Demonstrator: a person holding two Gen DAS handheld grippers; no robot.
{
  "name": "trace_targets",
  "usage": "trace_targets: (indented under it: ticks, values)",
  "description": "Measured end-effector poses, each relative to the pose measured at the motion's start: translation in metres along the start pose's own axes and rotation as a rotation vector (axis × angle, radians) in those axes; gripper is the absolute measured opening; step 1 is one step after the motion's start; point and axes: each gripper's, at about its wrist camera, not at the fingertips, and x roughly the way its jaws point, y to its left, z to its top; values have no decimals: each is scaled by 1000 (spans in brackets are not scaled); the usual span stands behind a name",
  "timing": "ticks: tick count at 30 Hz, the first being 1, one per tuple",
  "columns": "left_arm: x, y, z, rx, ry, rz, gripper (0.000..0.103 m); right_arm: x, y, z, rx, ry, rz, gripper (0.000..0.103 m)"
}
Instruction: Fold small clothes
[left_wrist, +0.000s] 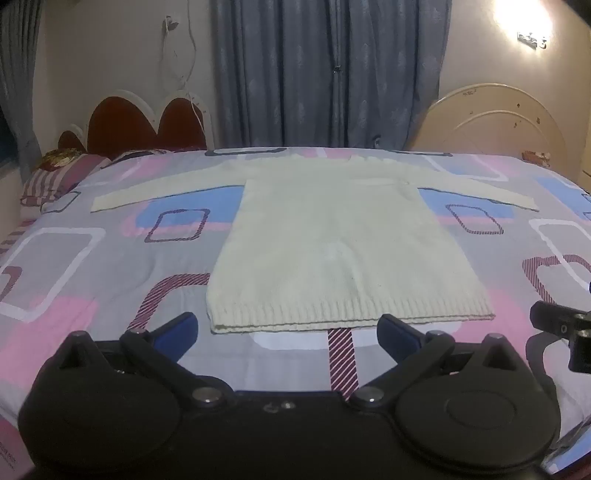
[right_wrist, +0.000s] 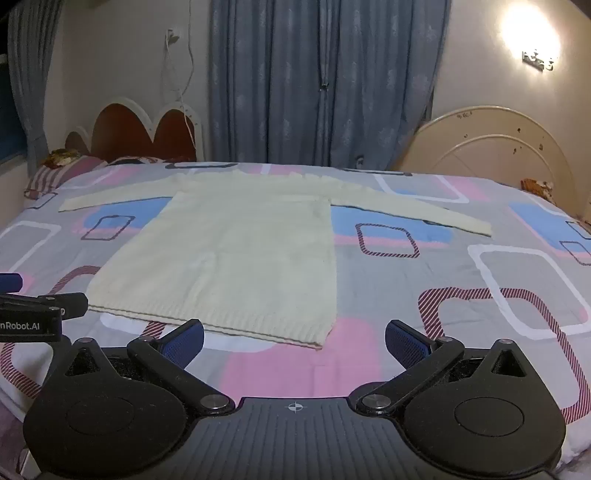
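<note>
A small cream knitted sweater (left_wrist: 332, 240) lies flat on the bed, both sleeves spread out sideways and its ribbed hem nearest me. My left gripper (left_wrist: 288, 328) hovers open just short of the hem, nothing between its blue pads. In the right wrist view the sweater (right_wrist: 229, 254) sits left of centre. My right gripper (right_wrist: 293, 341) is open near the hem's right corner (right_wrist: 317, 345), holding nothing. Each gripper shows at the edge of the other's view: the right one (left_wrist: 561, 328), the left one (right_wrist: 33, 314).
The bed carries a grey, pink and blue patterned cover (left_wrist: 110, 258). Striped pillows (left_wrist: 55, 177) and a red headboard (left_wrist: 140, 122) stand at the far left, a cream headboard (left_wrist: 498, 122) at the far right, blue curtains (left_wrist: 325, 74) behind.
</note>
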Motion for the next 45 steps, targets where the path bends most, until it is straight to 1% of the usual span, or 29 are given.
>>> trace_targets:
  ticks: [4, 11, 13, 26, 45]
  values:
    - [4, -3, -4, 10, 4, 5, 103, 1, 0, 0, -1, 5, 1, 103]
    - [7, -4, -4, -4, 6, 10, 103, 1, 1, 1, -3, 10, 9, 103]
    - [8, -3, -3, -6, 9, 7, 103, 4, -7, 1, -1, 11, 9, 103]
    - [11, -4, -5, -9, 14, 19, 103, 9, -1, 0, -5, 8, 6, 103]
    - [11, -1, -2, -3, 20, 3, 103, 10, -2, 4, 3, 12, -7, 103]
